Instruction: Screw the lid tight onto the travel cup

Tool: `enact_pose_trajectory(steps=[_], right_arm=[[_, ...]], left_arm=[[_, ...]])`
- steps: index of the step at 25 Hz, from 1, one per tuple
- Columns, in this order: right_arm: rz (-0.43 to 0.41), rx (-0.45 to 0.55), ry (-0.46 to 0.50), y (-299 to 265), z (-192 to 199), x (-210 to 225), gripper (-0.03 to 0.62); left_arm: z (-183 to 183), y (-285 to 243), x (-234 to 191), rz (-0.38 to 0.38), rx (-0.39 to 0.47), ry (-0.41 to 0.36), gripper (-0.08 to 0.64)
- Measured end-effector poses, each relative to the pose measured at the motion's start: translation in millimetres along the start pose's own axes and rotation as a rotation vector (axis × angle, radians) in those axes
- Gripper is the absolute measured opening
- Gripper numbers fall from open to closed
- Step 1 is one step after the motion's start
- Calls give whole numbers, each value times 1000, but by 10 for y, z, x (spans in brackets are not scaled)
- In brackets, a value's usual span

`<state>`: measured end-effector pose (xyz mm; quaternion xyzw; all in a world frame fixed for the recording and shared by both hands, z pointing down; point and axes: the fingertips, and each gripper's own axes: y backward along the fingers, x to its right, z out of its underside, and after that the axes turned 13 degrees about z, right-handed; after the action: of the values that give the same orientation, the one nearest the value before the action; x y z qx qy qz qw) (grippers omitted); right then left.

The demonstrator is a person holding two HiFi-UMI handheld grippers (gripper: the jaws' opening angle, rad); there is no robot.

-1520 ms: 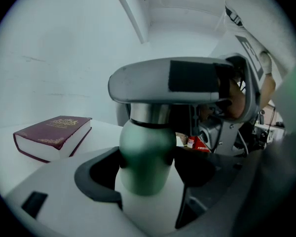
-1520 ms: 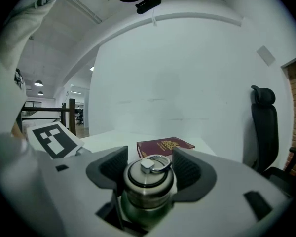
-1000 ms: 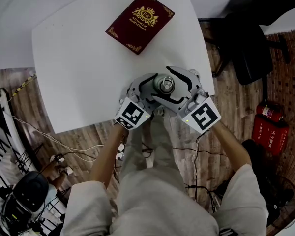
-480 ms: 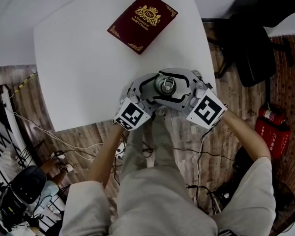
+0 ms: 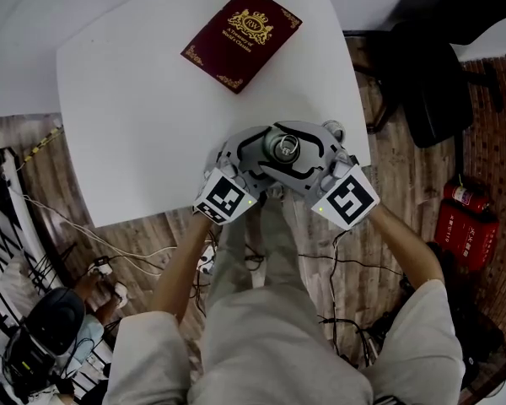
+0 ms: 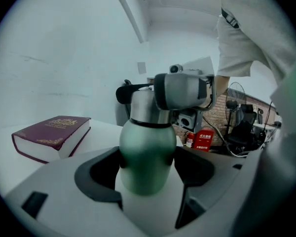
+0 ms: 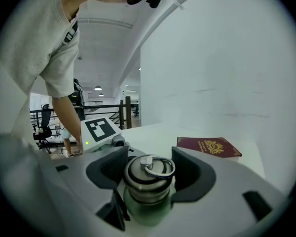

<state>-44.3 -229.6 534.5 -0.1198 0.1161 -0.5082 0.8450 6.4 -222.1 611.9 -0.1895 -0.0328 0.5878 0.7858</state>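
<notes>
Finding: the travel cup (image 6: 146,147) stands upright on the white table (image 5: 135,125), on your side of the red book (image 5: 241,39) and well apart from it, close to the table edge farthest from the book.

Left gripper (image 6: 147,172): clamped on the cup's green body, with a dark pad bearing on either side. It acts as the anchor.

Right gripper (image 7: 150,174): set over the cup's top from the side away from the book. Its jaws have just been closing, with the steel lid (image 7: 149,163) between them. In the right gripper view the pads appear to meet the lid's rim on both sides, so I rate this a fresh grip on the lid. The lid sits level on the neck and its wire ring (image 7: 159,167) lies flat on top.

Step in hand, in my judgement: you are taking a new bite on the lid for another tightening turn. Whether the thread is fully run home cannot be read from these views.

Requirement for the next move: keep the left clamp firm so the body does not spin, and roll the right gripper about the cup's upright axis in the tightening direction. Hold the lid square and do not press toward the book, which could tip the cup.
</notes>
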Motion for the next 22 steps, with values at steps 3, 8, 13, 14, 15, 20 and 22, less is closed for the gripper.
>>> enact_pose_trajectory(steps=[3,8,13,14,15,20,22], right_arm=[[86,-5,-33,9,13,36,270],[275,24,-95,-3,-16,132,272],[470,47,-176,23,-24,224,272],[501,54,-189,27,-29,241,272],[529,59,-199,32,-33,256,271],[645,54,-223,70,-21,291,272],[673,48,-239,84,-14,298,272]], left_arm=[[-1,-3,6,0,-1,-2,339],[-3,3,-5,1,0,0,339],[-5,1,-5,0,-1,-1,339],[-4,-1,-6,-1,-1,-2,339],[-3,-3,-6,-1,-2,-1,339],[-5,-5,2,0,-3,-4,339],[-8,-7,9,1,-4,-4,339]])
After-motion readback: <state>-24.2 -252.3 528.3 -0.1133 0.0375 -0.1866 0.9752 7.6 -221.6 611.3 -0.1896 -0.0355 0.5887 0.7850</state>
